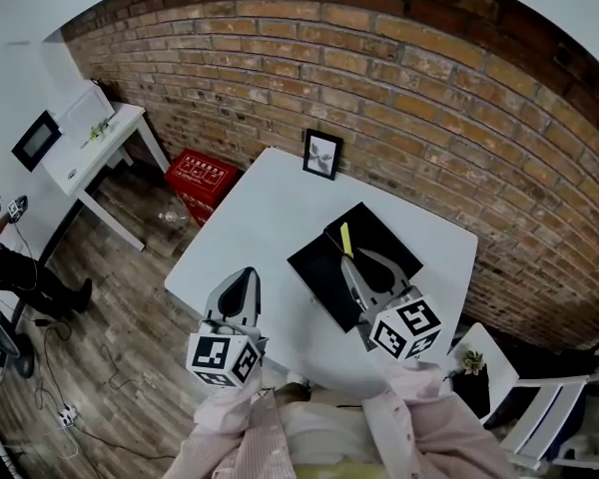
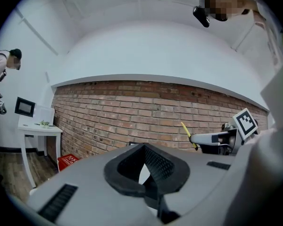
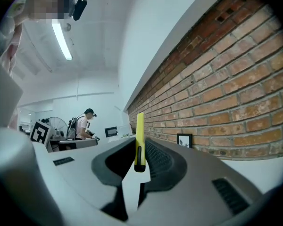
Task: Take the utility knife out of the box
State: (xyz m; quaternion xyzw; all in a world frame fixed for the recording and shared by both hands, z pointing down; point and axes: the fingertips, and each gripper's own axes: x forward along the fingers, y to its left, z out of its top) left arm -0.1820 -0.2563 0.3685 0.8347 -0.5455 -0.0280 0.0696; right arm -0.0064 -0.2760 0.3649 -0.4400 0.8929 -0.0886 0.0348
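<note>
Head view shows the right gripper [image 1: 347, 259] clamped on the one yellow utility knife [image 1: 345, 239] over the one black box [image 1: 379, 234], the left gripper [image 1: 250, 273] closed and empty, with one framed picture [image 1: 321, 154] and one red crate [image 1: 202, 178] beyond.

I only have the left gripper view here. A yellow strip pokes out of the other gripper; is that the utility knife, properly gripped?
Observer: Yes, the right gripper has its jaws shut on the yellow utility knife, standing upright.
Operator: Where's the box?
Observer: The black box lies on the white table, beneath that gripper in the head view.
Operator: Anything else on the table?
Observer: A small framed picture at its far edge.
</note>
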